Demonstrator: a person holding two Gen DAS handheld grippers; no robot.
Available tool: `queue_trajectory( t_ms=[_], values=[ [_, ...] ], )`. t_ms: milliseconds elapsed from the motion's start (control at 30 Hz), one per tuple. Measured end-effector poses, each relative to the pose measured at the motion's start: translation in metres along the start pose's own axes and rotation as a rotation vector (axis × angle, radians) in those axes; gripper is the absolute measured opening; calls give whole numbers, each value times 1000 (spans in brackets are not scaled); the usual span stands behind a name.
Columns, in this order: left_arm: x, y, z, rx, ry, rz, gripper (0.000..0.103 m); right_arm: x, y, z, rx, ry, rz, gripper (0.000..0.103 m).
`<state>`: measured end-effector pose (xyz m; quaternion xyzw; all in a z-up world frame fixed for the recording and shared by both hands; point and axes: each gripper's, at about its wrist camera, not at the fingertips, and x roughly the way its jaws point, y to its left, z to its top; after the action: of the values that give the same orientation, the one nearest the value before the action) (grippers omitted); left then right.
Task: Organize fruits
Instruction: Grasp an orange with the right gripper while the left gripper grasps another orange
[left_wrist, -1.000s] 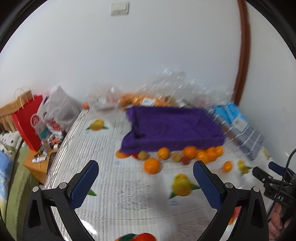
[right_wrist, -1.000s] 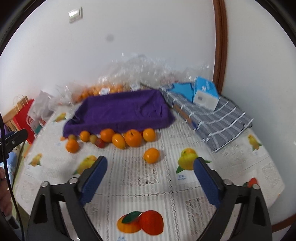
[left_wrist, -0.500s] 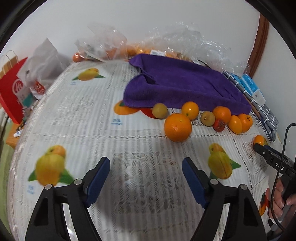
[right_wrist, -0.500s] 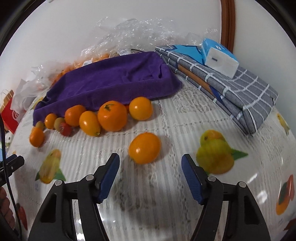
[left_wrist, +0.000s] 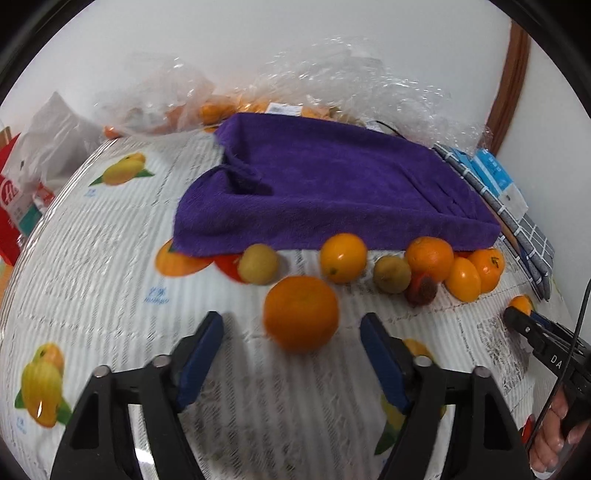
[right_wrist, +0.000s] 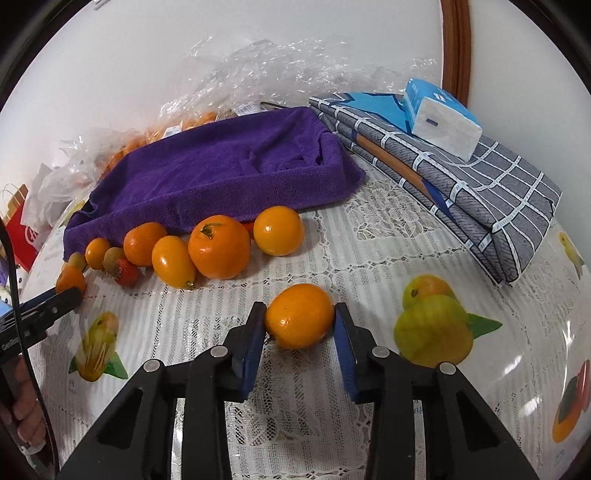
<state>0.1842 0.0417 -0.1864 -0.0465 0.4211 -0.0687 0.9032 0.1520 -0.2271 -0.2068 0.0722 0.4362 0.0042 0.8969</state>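
Orange, round and smooth, the small fruit (right_wrist: 299, 316) sits low in the middle, right gripper (right_wrist: 300, 325) closing on its sides. It looks light, slippery. Left gripper (left_wrist: 291, 343), still spread, closes around the big orange (left_wrist: 301, 313).

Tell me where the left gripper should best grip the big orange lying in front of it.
Probably across its widest middle, coming from the near side: the big orange is round, sits apart from the row behind, and both flanks are free. The left gripper, closing, has not yet touched it.
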Motion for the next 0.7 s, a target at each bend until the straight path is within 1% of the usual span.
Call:
queue_trajectory(
  t_ms=[33,67,100,133,200,267,433,567,700],
  values=[
    [1,-1,1,4,-3,-12,51,0,-1,0,2,-2,2,36],
    [1,-2,1,11,0,-19,43,-1,-1,-1,3,-3,3,36],
    [1,-2,1,13,1,-23,39,-1,-1,-1,4,-5,6,36],
    [1,-2,1,11,0,-44,38,-2,-1,-1,4,-8,11,36],
    [1,1,0,2,0,-97,38,-4,-3,-2,6,-21,31,36],
    [-1,4,-2,-16,-6,-125,38,-7,-4,-2,9,-35,50,36],
    [-9,10,-5,-46,-47,-154,37,-9,-3,-4,1,-46,63,36],
    [-10,14,-6,-73,-54,-169,37,-13,-4,-5,4,-65,82,36],
    [-12,19,-7,-106,-62,-176,37,-13,-4,-5,1,-59,67,36]
  ],
)
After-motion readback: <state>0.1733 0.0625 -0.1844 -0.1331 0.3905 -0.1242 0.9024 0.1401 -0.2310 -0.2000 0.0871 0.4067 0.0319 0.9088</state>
